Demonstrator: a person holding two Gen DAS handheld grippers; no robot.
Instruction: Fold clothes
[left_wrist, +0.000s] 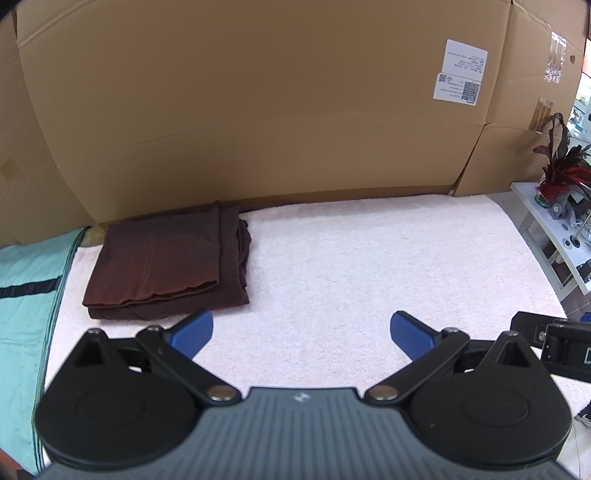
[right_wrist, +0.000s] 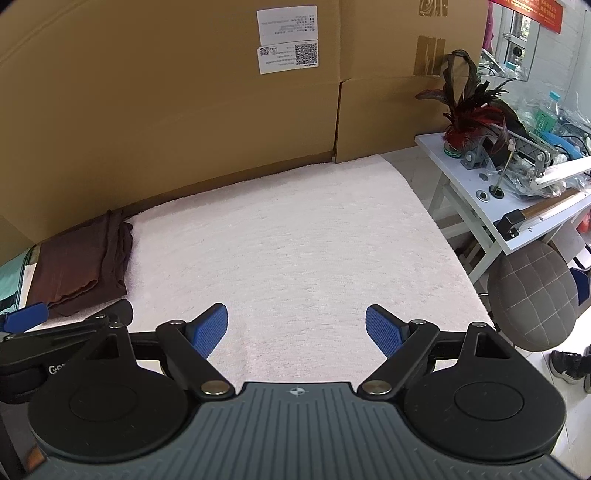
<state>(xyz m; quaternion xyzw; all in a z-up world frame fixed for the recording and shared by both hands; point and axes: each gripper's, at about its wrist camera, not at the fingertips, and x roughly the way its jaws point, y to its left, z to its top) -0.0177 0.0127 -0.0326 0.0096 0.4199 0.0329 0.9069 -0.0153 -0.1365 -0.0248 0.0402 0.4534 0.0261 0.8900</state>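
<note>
A dark brown garment (left_wrist: 166, 262) lies folded into a flat rectangle at the back left of the pale pink towel surface (left_wrist: 369, 266), close to the cardboard wall. My left gripper (left_wrist: 301, 330) hovers open in front of it, its left blue pad just past the fold's near right corner, nothing between the fingers. In the right wrist view the same folded garment (right_wrist: 81, 264) sits at far left, and my right gripper (right_wrist: 295, 328) stands open over bare towel (right_wrist: 295, 240). The left gripper's blue fingertip (right_wrist: 26, 316) shows at that view's left edge.
Large cardboard boxes (left_wrist: 258, 103) wall off the back. A teal cloth (left_wrist: 26, 295) lies left of the towel. To the right stand a white table (right_wrist: 476, 177) cluttered with tools and feathers, and a grey quilted stool (right_wrist: 532, 295). A shoe (right_wrist: 569, 363) rests on the floor.
</note>
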